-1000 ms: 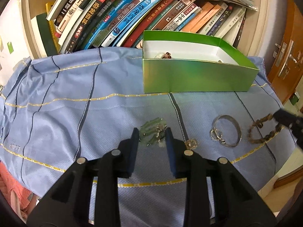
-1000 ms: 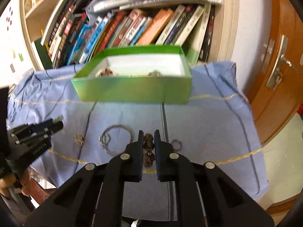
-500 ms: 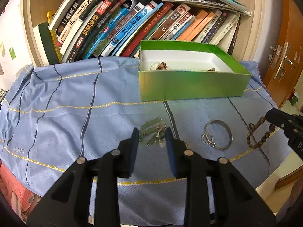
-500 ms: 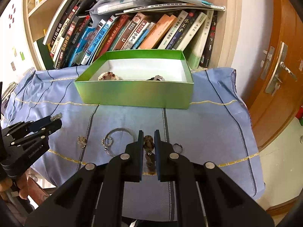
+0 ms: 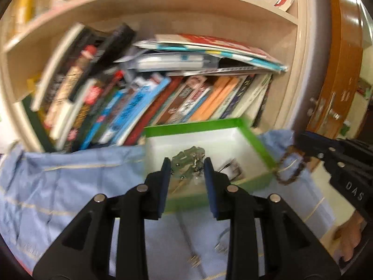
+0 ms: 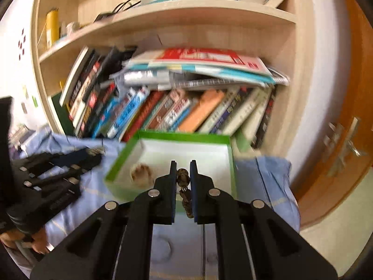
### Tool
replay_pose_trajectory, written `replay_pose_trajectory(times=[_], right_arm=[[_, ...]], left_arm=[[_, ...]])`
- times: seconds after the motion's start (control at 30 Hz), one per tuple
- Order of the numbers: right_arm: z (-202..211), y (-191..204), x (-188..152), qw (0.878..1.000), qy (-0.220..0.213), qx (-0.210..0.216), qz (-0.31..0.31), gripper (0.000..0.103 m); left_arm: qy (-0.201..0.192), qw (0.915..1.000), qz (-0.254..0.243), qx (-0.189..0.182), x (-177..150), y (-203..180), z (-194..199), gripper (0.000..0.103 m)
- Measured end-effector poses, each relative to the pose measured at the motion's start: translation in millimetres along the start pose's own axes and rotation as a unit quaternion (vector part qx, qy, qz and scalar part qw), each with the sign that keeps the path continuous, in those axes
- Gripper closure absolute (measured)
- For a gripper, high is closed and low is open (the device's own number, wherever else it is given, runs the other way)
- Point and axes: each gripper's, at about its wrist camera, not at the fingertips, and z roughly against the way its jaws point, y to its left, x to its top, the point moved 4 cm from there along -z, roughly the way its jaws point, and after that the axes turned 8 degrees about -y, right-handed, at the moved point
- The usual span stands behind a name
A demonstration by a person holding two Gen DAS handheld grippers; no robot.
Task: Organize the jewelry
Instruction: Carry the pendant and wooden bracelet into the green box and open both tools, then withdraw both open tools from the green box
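My left gripper is shut on a pale green stone bracelet and holds it in the air over the near part of the green box with a white inside. My right gripper is shut on a brown bead bracelet, which dangles between its fingers above the box's front wall. In the left wrist view the right gripper comes in from the right with the bead loop hanging beside the box. A beaded piece lies inside the box.
A blue striped cloth covers the table. On it, near my left fingers, lie a silver bangle and a small charm. Leaning books fill the shelf right behind the box. A wooden door stands at the right.
Both grippers have risen and moved toward the box, lifting the green bracelet and the bead bracelet off the cloth. The silver bangle stays on the cloth.
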Motion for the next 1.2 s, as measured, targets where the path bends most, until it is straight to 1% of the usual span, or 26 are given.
replay_pose_trajectory(times=[0.07, 0.17, 0.23, 0.3, 0.4, 0.43, 0.47, 0.5, 0.53, 0.57, 0.6, 0.63, 0.7, 0.73, 0.77, 0.8, 0.83, 0.87, 0.93, 1.0, 1.07, 1.1, 1.2], right_arm=[[-19, -5, 11, 1.0, 0.005, 0.001, -0.006, 0.092], [-60, -18, 14, 0.999, 0.034, -0.005, -0.028, 0.092], [-92, -24, 3, 0.997, 0.065, -0.023, -0.032, 0.092], [-118, -29, -15, 0.994, 0.095, -0.034, -0.037, 0.092], [-145, -37, -42, 0.989, 0.135, -0.045, -0.044, 0.092], [-150, -40, -50, 0.988, 0.143, -0.05, -0.044, 0.092], [-153, -42, -55, 0.987, 0.149, -0.052, -0.044, 0.092], [-155, -44, -60, 0.986, 0.155, -0.053, -0.044, 0.09], [-155, -46, -62, 0.985, 0.156, -0.054, -0.044, 0.082], [-151, -47, -62, 0.986, 0.154, -0.053, -0.046, 0.077], [-145, -47, -61, 0.987, 0.148, -0.051, -0.047, 0.064], [-135, -47, -59, 0.988, 0.137, -0.049, -0.048, 0.054], [-111, -46, -54, 0.991, 0.115, -0.043, -0.045, 0.051], [-95, -46, -51, 0.993, 0.102, -0.042, -0.043, 0.046], [-84, -47, -51, 0.994, 0.095, -0.041, -0.042, 0.039], [-67, -48, -52, 0.995, 0.084, -0.039, -0.044, 0.036], [-54, -50, -55, 0.995, 0.078, -0.038, -0.047, 0.031], [-37, -53, -63, 0.995, 0.072, -0.041, -0.048, 0.027], [-19, -57, -82, 0.995, 0.071, -0.053, -0.044, 0.027], [-7, -60, -108, 0.994, 0.081, -0.066, -0.039, 0.027], [-5, -58, -135, 0.992, 0.103, -0.066, -0.035, 0.027], [-7, -52, -152, 0.991, 0.12, -0.055, -0.036, 0.027], [-19, -38, -180, 0.987, 0.151, -0.038, -0.037, 0.031]], left_arm=[[0.02, 0.9997, 0.009, -0.009, 12, -1, -23, 0.074], [0.042, 0.999, 0.01, 0.012, 20, -1, -66, 0.074], [0.064, 0.9975, 0.01, 0.026, 15, 0, -94, 0.074], [0.098, 0.9944, 0.009, 0.039, 1, 1, -125, 0.074], [0.132, 0.9897, 0.018, 0.051, -20, 7, -152, 0.074], [0.138, 0.9888, 0.02, 0.053, -24, 9, -157, 0.074], [0.144, 0.9878, 0.019, 0.056, -30, 11, -162, 0.071], [0.147, 0.9873, 0.017, 0.058, -33, 11, -164, 0.06], [0.149, 0.9866, 0.015, 0.065, -36, 13, -164, 0.052], [0.146, 0.9868, 0.015, 0.068, -37, 14, -162, 0.042], [0.14, 0.9877, 0.015, 0.069, -36, 16, -158, 0.04], [0.13, 0.9889, 0.013, 0.07, -33, 16, -152, 0.04], [0.106, 0.9918, 0.007, 0.071, -27, 15, -129, 0.038], [0.093, 0.9933, 0.004, 0.069, -24, 14, -116, 0.034], [0.081, 0.9946, 0.001, 0.066, -23, 13, -103, 0.03], [0.069, 0.9955, -0.001, 0.065, -22, 12, -90, 0.028], [0.053, 0.9965, -0.003, 0.064, -26, 11, -69, 0.027], [0.044, 0.9971, -0.004, 0.062, -29, 10, -55, 0.025], [0.029, 0.9981, -0.008, 0.053, -44, 9, -31, 0.024], [0.03, 0.9982, -0.021, 0.048, -68, 5, -15, 0.024], [0.052, 0.9973, -0.03, 0.041, -100, 3, -4, 0.024], [0.065, 0.9966, -0.025, 0.044, -114, 6, -1, 0.024], [0.091, 0.994, -0.002, 0.06, -141, 18, 4, 0.024]])
